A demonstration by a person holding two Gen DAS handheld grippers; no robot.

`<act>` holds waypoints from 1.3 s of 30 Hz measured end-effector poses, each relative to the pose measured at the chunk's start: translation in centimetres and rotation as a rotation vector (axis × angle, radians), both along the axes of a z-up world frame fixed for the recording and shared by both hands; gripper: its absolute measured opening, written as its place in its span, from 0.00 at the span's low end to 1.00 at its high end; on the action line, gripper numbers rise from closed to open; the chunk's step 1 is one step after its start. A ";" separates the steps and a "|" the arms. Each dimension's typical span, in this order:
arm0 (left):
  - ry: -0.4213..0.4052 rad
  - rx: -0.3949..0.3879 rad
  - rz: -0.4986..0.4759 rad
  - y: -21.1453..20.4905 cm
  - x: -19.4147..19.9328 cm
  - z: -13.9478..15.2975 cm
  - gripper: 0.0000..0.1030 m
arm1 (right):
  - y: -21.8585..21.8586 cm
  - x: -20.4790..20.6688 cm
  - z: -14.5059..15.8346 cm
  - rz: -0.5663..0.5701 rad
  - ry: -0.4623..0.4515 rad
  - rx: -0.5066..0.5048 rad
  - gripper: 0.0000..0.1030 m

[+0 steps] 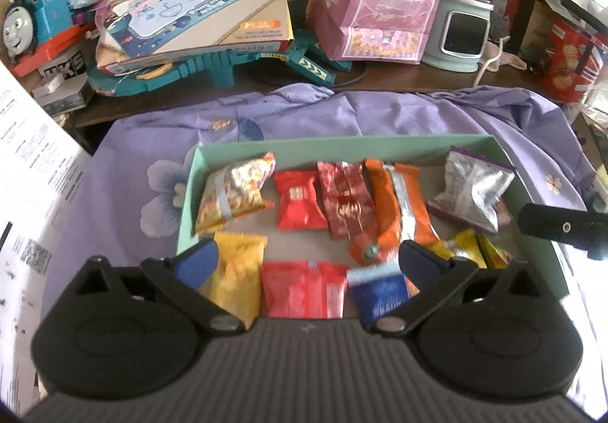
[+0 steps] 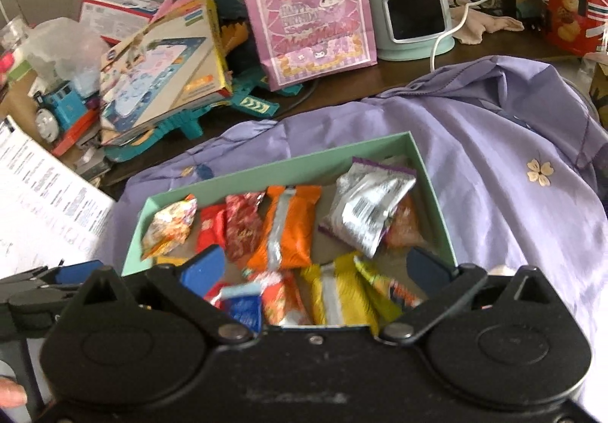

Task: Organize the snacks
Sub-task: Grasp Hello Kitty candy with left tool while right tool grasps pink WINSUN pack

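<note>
While both the left gripper (image 1: 307,257) and right gripper (image 2: 311,267) hang released, toy clutter (image 1: 182,16) crowds behind the snack box (image 1: 342,141)

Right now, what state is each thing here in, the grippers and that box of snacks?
left gripper: open, holding nothing
right gripper: open, holding nothing
green box: lidless, snacks inside
silver packet: lying in box, sealed
pink gift bag: upright

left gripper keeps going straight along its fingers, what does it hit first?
Probably the red snack packet lying in the green box, right between the open left gripper fingers. Depth is unclear.
</note>
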State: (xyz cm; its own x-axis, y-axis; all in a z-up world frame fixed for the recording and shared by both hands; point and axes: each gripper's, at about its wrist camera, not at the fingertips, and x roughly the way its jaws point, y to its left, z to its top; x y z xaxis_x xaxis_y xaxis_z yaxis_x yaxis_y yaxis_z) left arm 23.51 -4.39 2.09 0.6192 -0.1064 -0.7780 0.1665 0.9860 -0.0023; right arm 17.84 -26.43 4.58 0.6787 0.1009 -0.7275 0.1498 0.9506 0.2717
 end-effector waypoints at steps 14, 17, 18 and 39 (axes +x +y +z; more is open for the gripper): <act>0.049 0.016 0.029 4.5 -9.5 -2.0 1.00 | 2.2 -8.9 -0.8 0.048 0.033 0.048 1.00; 0.074 0.025 0.051 6.0 -10.6 -3.2 1.00 | 2.5 -10.3 -2.1 0.041 0.061 0.077 1.00; 0.082 0.027 0.060 6.5 -10.9 -3.7 1.00 | 2.6 -10.6 -2.7 0.036 0.073 0.087 1.00; 0.160 -0.010 0.098 11.2 -11.8 -9.8 0.63 | 7.4 -10.2 -8.7 0.016 0.230 0.057 0.68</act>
